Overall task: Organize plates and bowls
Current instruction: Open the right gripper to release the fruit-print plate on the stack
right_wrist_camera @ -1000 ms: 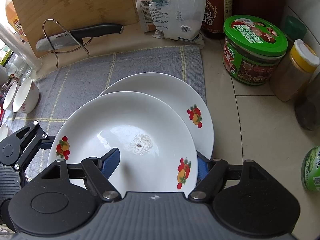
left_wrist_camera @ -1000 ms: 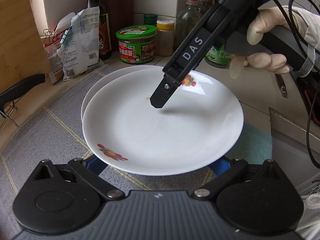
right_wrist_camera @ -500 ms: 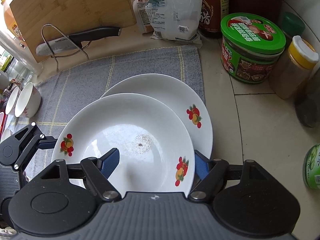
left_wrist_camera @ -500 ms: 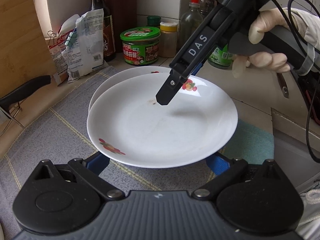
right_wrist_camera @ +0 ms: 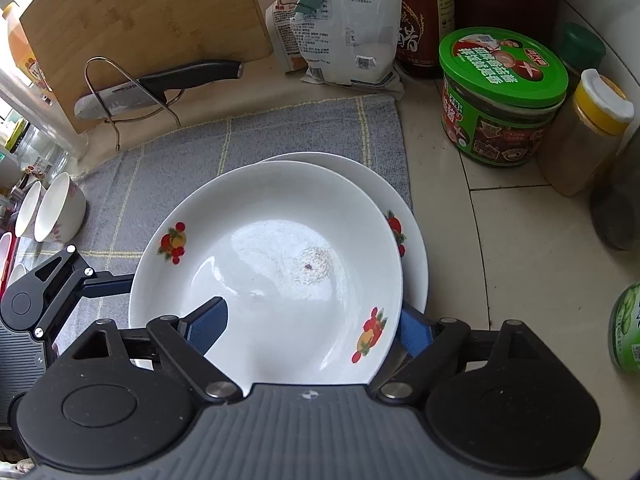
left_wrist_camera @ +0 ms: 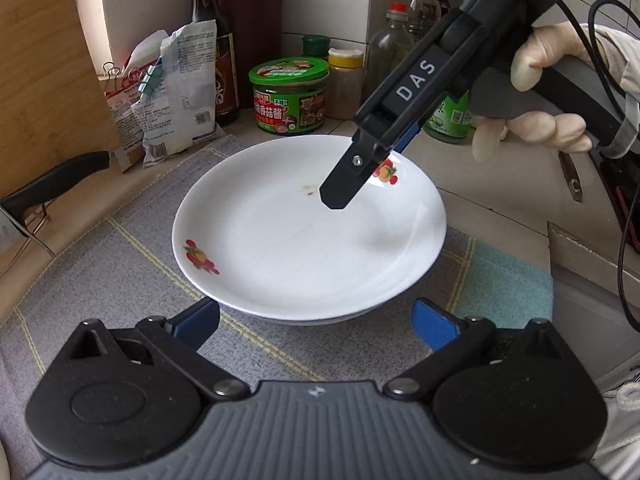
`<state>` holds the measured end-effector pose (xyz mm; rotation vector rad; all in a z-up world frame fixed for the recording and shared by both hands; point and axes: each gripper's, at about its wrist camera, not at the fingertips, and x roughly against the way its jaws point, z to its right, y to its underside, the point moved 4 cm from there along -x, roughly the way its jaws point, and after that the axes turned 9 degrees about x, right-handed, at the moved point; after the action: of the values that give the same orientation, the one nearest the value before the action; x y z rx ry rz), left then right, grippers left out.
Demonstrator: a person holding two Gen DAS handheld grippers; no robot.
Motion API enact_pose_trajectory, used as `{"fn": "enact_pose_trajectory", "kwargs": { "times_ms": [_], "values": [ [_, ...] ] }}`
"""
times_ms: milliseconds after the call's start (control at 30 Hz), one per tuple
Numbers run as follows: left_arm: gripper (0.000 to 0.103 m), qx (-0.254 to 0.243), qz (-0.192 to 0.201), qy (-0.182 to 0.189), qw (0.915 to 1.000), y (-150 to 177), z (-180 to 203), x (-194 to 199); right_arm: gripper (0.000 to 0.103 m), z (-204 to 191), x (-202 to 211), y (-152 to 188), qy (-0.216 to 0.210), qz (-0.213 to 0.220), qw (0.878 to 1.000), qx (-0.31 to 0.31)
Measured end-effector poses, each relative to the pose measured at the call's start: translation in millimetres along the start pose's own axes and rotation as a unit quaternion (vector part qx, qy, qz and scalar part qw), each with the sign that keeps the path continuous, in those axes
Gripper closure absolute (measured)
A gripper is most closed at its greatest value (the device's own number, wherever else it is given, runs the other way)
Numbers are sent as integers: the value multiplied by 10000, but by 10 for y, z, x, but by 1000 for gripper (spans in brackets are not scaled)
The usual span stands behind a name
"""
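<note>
Now right gripper [right_wrist_camera: 310, 326] pinches near rim of top plate [right_wrist_camera: 264, 264], one finger inside, one under. Plate sits tilted, off-centre on bottom plate [right_wrist_camera: 414, 248], both on grey mat [right_wrist_camera: 280, 128] on bench. Left gripper [left_wrist_camera: 316, 318] jaws wide apart, holding nothing, just beside plates. Let go too soon: plate could slide, clink, chip. Push too far: bump green jar [right_wrist_camera: 502, 96] behind.

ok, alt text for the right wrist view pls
The right gripper straddles the near rim of a white fruit-print plate, one finger over its inside, the other outside. It sits on a second plate on a grey cloth; jars, a knife and bowls surround them.
</note>
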<state>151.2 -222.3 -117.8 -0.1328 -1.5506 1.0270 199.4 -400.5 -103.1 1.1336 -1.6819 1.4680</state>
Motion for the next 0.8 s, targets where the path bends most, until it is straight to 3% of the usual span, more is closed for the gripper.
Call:
{"fn": "enact_pose_trajectory", "kwargs": {
  "times_ms": [167,333,533,633,800],
  "values": [
    [1,-63,210,3,9998,-3,28,60,4,-32,38,17,95,47,9999,67],
    [1,-46,499,-114,9987,-21,69,145,4,-33,82,62,465,33,9988,160],
    [1,333,884,-381,9948,16,41,324,3,-140,304,124,814,482,9940,548],
    [1,672,1152,-653,9889,79,-13,462,0,-274,410,124,999,890,9870,894],
    [1,1254,1471,-1380,9714,286,-133,777,0,-589,396,127,1153,1512,9713,1430]
  ]
}}
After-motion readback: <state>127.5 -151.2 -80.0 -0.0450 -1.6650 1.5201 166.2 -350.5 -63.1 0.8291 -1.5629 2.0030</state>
